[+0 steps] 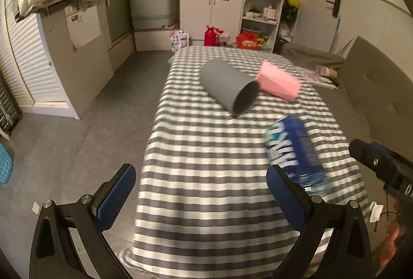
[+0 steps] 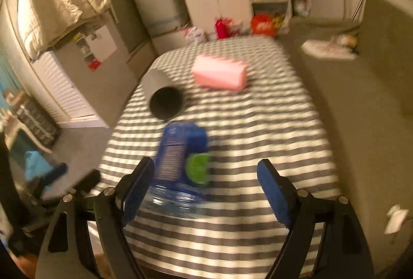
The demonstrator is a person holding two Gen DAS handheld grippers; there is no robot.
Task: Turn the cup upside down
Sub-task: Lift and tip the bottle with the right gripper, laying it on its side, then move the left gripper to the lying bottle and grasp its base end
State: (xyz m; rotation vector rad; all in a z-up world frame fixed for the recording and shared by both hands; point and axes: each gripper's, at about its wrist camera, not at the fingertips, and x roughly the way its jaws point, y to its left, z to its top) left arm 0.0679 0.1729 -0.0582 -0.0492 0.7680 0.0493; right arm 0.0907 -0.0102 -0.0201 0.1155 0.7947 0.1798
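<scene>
A grey cup (image 1: 228, 87) lies on its side on the striped table (image 1: 206, 150), its mouth toward me; it also shows in the right wrist view (image 2: 162, 92). A pink ribbed cup (image 1: 278, 84) lies on its side just right of it, also in the right wrist view (image 2: 219, 72). My left gripper (image 1: 201, 191) is open and empty over the table's near left part. My right gripper (image 2: 204, 188) is open and empty, with a lying blue bottle (image 2: 180, 157) next to its left finger. The right gripper's body (image 1: 382, 165) shows at the right edge of the left wrist view.
The blue bottle (image 1: 294, 150) lies on the near right of the table. A grey sofa (image 2: 361, 88) runs along the table's right side. White cabinets (image 1: 224, 10) and bags (image 1: 247, 40) stand behind the table. Floor lies to the left.
</scene>
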